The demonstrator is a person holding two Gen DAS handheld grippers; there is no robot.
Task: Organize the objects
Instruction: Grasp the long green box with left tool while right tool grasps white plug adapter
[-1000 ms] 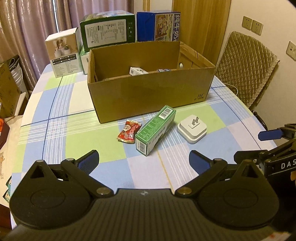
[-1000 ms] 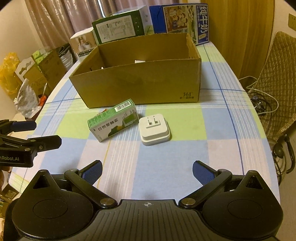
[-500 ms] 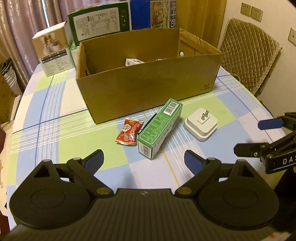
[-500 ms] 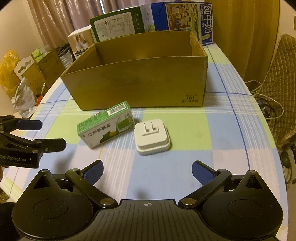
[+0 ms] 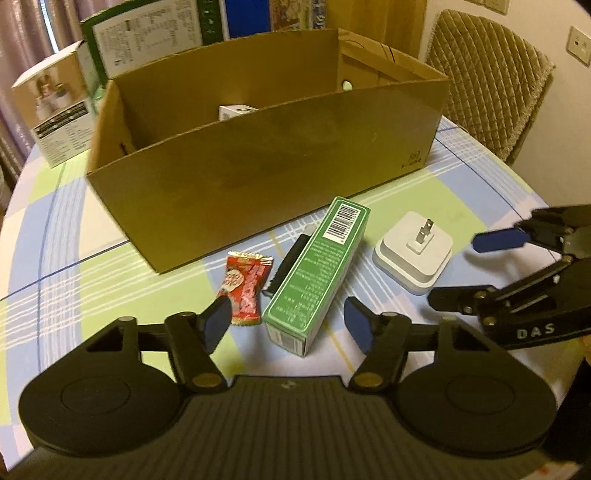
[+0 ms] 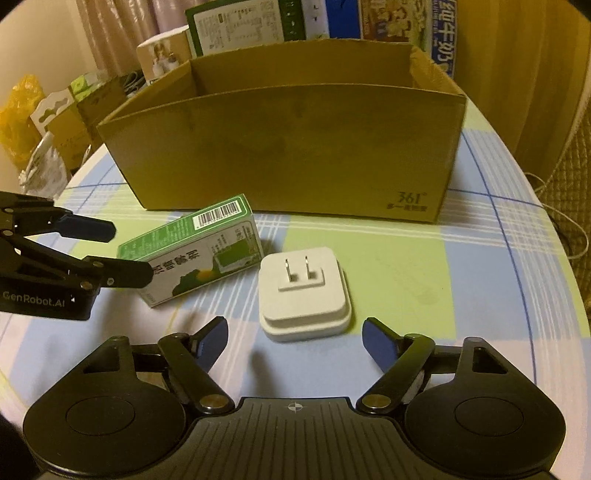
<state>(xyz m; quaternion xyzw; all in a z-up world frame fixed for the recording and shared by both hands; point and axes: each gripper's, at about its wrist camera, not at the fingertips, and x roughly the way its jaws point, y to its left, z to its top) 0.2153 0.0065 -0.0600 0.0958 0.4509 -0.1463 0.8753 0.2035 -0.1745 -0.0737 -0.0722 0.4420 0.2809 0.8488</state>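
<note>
The green carton point(image 5: 317, 275) is lying flat on the checked tabletop point(image 5: 110, 280) just in front of the cardboard box point(image 5: 266, 166), its long axis running slantwise, barcode end pointing toward the box. The left gripper point(image 5: 284, 323) is hovering over its near end, fingers point(image 5: 216, 323) spread wide and holding nothing. A red snack packet point(image 5: 245, 288) and a dark flat item I cannot identify are lying against the carton's left side. On its right, apart from it, a white plug adapter point(image 6: 303, 291) is sitting prongs up, and the right gripper point(image 6: 295, 338) is hanging over it with fingers point(image 6: 380, 341) spread open. Printed cartons point(image 6: 258, 26) are standing behind the box.
</note>
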